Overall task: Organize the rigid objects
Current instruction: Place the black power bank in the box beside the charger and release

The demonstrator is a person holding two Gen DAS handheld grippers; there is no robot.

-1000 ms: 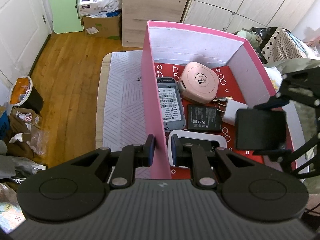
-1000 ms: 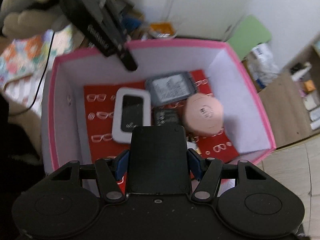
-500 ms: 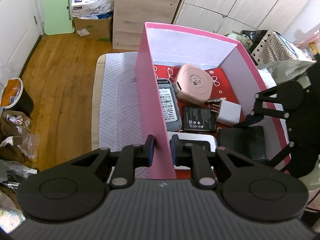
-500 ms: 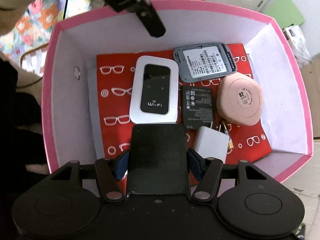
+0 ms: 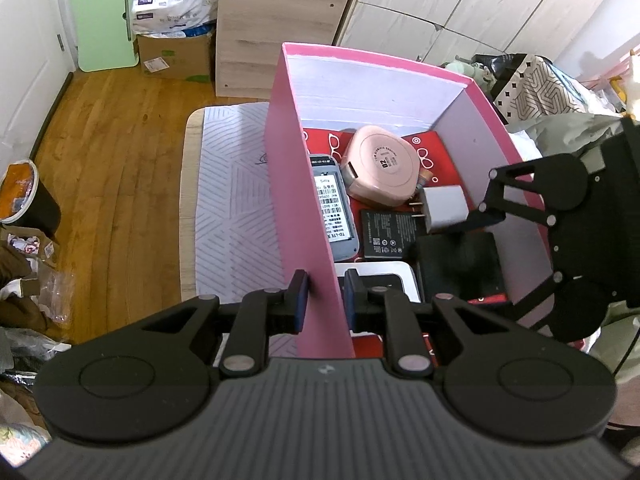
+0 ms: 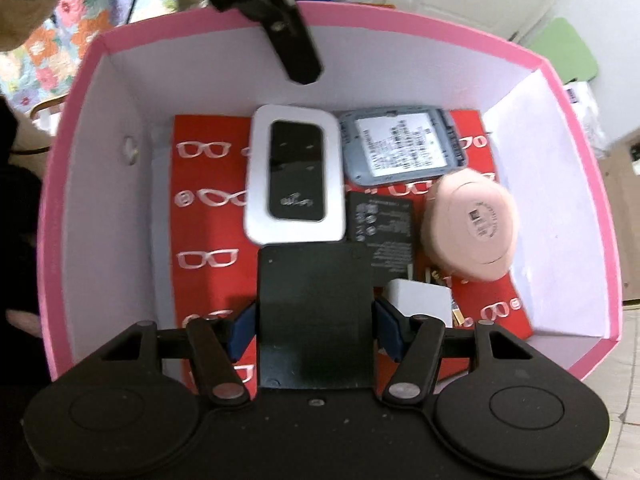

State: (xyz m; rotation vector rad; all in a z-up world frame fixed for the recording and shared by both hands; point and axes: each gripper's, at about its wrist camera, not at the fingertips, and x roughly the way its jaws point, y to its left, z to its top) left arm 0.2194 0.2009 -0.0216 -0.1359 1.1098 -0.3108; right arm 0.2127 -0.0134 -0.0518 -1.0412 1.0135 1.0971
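The pink case (image 5: 382, 168) in the box (image 5: 298, 200) bore "02" on its round lid; the rest of its ring of print was too small to read. The white router (image 6: 295, 178) had pale lettering low on its black screen, blurred in the right wrist view. The grey cover (image 6: 402, 146) carried a white label with barcodes and fine print, and the battery (image 5: 386, 234) showed small white text and symbols, none of it legible. The red liner (image 6: 208, 220) on the box floor was printed with white spectacles.

Inside the box, the router lay beside the grey cover along the wall that the left gripper held, with the battery and the pink case toward the box's middle. A white plug (image 5: 444, 206) lay touching the case, just beside the battery. Outside the box lay a striped mat (image 5: 236, 200) on a low table, with wood floor, a cardboard carton (image 5: 174, 56) and a green board (image 5: 104, 16) beyond.

The left gripper (image 5: 324, 298) was pinched nearly shut on the box's side wall, one pad outside and one inside. The right gripper (image 6: 314, 328) reached down into the box, its jaws wide around a flat black slab (image 6: 316, 312) whose far edge met the router. Its pads stood at the slab's sides, gripping it.
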